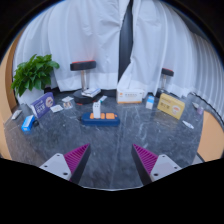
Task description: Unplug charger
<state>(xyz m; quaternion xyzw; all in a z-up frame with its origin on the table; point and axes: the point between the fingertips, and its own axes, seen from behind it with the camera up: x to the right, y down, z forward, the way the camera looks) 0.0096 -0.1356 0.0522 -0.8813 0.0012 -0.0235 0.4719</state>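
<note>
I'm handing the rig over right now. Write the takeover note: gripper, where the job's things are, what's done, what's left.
Gripper: open, nothing between its fingers, held over the grey table.
Job's things: a blue and orange block that may be the power strip lies beyond the fingers, mid-table; a white item sits behind it. I cannot tell which piece is the charger.
Around: potted plant, boxes along the far edge.
Done: nothing visible; nothing gripped.
Left: find the charger, approach, grip, pull it out.
</note>
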